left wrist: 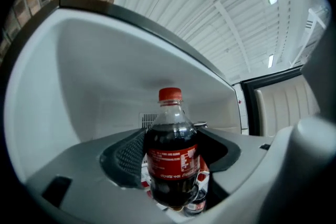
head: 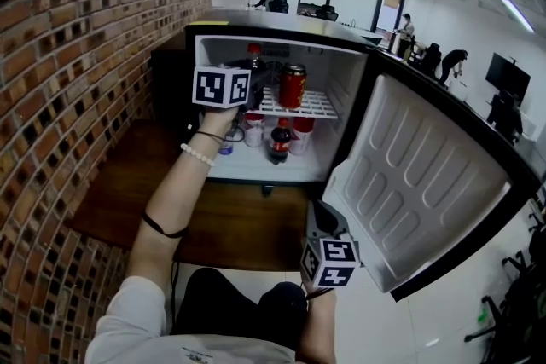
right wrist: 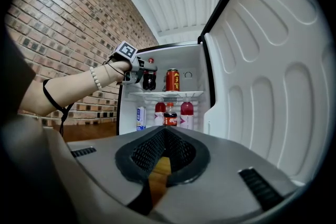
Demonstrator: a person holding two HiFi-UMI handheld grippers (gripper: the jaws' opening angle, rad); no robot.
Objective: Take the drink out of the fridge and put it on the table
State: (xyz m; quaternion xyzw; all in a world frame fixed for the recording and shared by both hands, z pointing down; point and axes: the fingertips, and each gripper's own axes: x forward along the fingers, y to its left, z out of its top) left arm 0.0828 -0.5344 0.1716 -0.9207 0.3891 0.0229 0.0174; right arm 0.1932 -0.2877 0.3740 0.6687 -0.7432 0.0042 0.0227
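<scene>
While left tool (head: 252,84) grips cola bottle (left wrist: 171,160), right tool (right wrist: 165,132) hangs closed.

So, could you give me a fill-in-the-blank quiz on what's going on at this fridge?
1. The left gripper grips a bottle with a ____ cap.
2. Beside it on the shelf stands a red ____.
3. The fridge door is ____.
4. The right gripper holds ____.
Missing: red; can; open; nothing.
</scene>
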